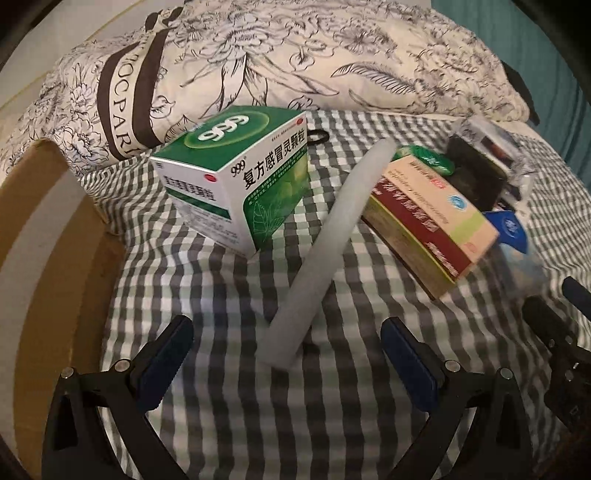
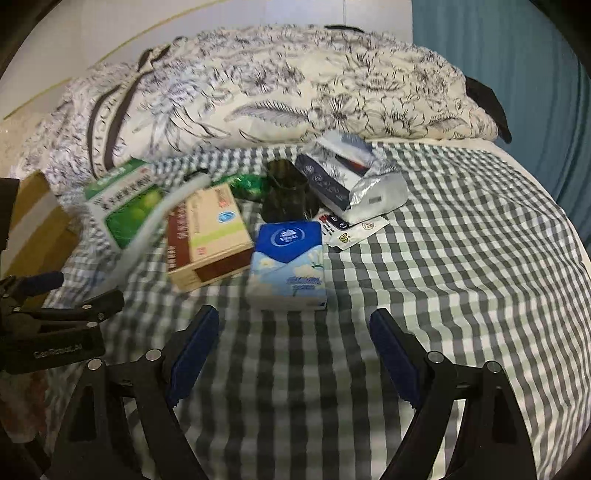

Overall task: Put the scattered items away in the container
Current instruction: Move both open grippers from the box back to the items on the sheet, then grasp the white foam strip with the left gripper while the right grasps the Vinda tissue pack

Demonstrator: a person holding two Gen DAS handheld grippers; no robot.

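Progress: nothing stowed yet | green box (image 1: 236, 181), foam tube (image 1: 325, 243), tan box (image 1: 432, 218), tissue pack (image 2: 288, 262) all loose on bed (image 2: 461, 258) | cardboard box (image 1: 48, 229) waits at left | left gripper (image 1: 286, 354) and right gripper (image 2: 293, 347) fingers spread, empty.

Checked bedsheet (image 2: 461, 229), floral duvet (image 2: 295, 96), teal curtain (image 2: 498, 55), pale wall (image 2: 92, 29).
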